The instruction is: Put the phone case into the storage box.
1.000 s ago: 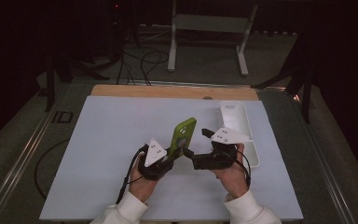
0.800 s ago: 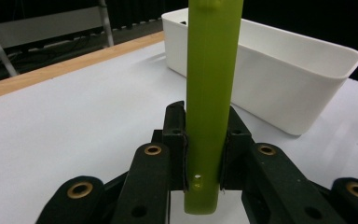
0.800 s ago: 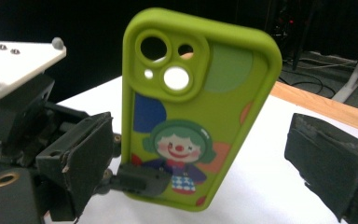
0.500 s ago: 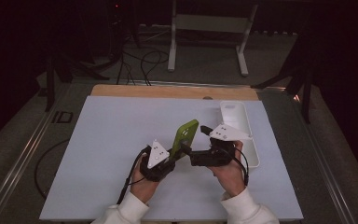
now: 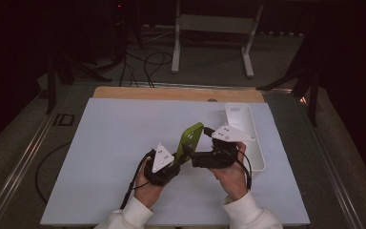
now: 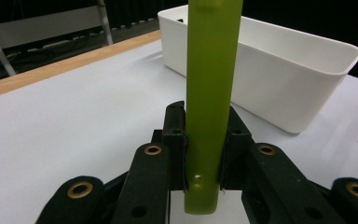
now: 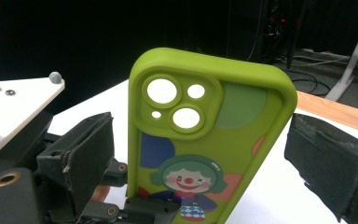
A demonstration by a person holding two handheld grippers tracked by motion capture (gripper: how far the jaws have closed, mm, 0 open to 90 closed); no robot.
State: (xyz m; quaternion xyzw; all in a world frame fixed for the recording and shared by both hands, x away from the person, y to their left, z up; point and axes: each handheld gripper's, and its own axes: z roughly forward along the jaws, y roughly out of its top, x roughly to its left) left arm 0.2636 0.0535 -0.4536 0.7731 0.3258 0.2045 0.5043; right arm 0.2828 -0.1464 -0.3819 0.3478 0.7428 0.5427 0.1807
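From the high view we see a white mat (image 5: 124,143) on a wood-edged table, in a dark room. In the left gripper view, our left gripper (image 6: 204,140) clamps the green phone case (image 6: 212,93) upright beside a white bin (image 6: 270,79). In the right gripper view, our right gripper (image 7: 205,158) stands released around its clown print, no writing legible

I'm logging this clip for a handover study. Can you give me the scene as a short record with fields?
held thing: green phone case, upright above the table
left gripper: shut on the case's lower edge
right gripper: open, jaws either side of the case, not pressing
nearby: white bin at the right of the white table
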